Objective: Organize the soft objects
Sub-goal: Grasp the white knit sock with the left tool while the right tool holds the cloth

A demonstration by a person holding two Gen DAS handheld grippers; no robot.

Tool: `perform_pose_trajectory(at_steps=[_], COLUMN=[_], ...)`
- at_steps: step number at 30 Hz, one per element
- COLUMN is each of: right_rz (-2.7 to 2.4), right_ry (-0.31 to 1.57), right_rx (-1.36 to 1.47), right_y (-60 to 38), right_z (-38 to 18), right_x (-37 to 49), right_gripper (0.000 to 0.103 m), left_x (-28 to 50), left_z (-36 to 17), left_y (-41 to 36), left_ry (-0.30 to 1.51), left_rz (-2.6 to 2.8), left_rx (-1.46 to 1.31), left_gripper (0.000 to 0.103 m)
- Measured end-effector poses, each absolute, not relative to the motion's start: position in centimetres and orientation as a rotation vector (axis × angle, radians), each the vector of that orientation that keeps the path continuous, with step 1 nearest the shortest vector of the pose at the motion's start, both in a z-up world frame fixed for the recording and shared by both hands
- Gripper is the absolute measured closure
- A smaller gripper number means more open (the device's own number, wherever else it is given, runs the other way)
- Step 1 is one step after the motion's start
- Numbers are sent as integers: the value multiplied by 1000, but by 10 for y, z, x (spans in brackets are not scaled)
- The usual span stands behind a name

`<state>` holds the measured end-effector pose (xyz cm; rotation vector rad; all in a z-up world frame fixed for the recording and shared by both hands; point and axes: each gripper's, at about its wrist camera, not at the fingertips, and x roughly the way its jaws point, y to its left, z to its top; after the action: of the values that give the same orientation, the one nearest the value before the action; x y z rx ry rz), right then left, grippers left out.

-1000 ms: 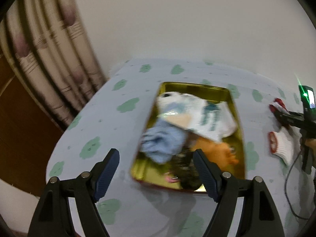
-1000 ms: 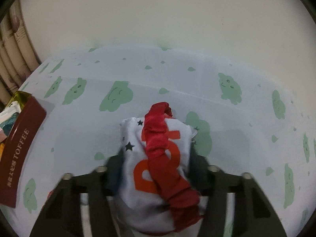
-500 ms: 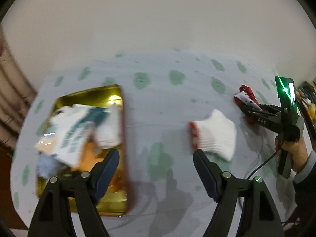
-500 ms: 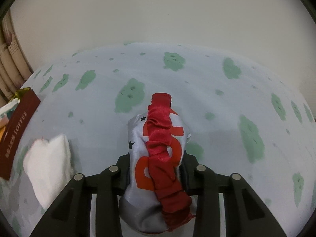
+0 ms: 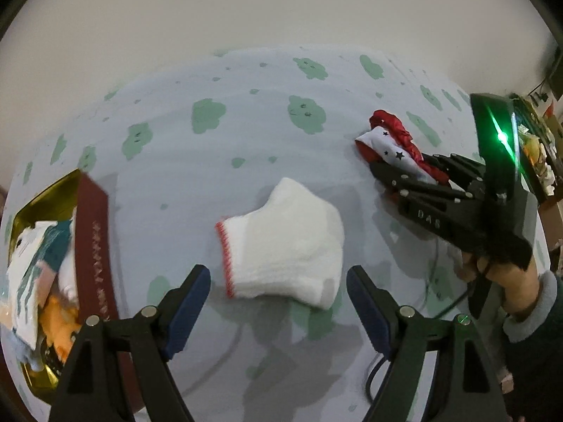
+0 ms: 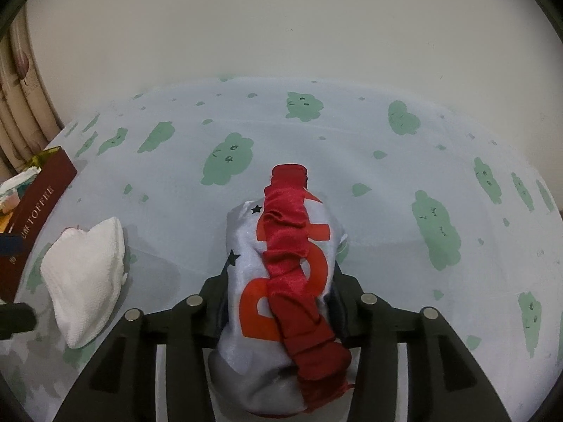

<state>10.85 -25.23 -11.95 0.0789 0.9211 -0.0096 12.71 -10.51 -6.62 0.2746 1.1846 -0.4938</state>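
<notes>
Swinging off the gold tin (image 5: 38, 197), my left gripper (image 5: 278, 285) now hangs wide over the white knitted sock (image 5: 285, 242) at twelve o'clock, cuff toward nine; my right gripper's (image 6: 281, 281) jaws are opening around the red-trimmed satin pouch (image 6: 281, 281).

A plain off-white wall (image 6: 281, 28) rises behind the surface, which is covered by a pale blue cloth printed with green smiling clouds (image 6: 352, 140). At the far left hangs a beige pleated curtain with dull pink feather shapes (image 6: 21, 81). Soft shadows fall on the cloth.
</notes>
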Motion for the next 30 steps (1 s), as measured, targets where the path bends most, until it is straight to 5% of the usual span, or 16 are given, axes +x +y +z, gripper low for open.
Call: perform_pose_trajectory(at_steps=[14,21,30], right_rz=[8,11,11], right_ry=[923,923,923], right_rx=[76,77,75], right_y=[-252,-252,-251], right_z=[-122,-123,-123], right_x=[110,110,109], right_gripper=[52,51,49], left_x=[143,151,148], left_z=[-101,-117,-114], left_y=[-140,-130,-125], left_ry=[1147,1155,1157], left_rz=[-439,-430,-434], left_rx=[416,336,273], left_gripper=[21,8,17])
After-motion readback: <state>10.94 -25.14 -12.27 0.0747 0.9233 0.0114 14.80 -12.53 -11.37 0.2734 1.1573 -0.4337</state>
